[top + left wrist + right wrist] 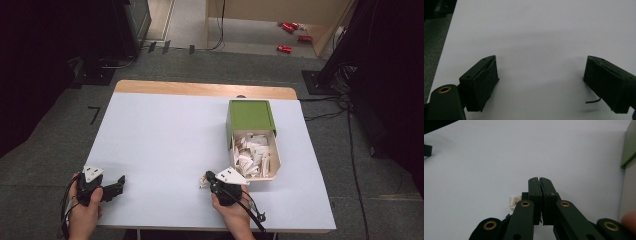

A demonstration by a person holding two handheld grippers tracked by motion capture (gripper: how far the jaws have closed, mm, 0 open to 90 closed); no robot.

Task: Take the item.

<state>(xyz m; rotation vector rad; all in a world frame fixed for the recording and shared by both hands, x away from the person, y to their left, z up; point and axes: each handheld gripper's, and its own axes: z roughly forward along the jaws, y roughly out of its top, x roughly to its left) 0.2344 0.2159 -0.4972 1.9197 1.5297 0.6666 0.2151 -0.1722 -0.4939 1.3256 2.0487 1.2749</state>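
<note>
We have the right gripper pinched shut on a small white packet, low over the table, at seven o'clock from the open green box of packets. Our left gripper rests wide and empty at nine o'clock. We judge a packet is being carried out; next, pick a clear spot and release.

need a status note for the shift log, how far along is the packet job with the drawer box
Done: the green box has its wooden drawer slid out, full of white packets. In hand: the right gripper, jaws shut, holds a small white packet low over the table, just left of the drawer. The left gripper sits open at the near left edge. Left, probably: moving that packet on and dealing with the others.
</note>
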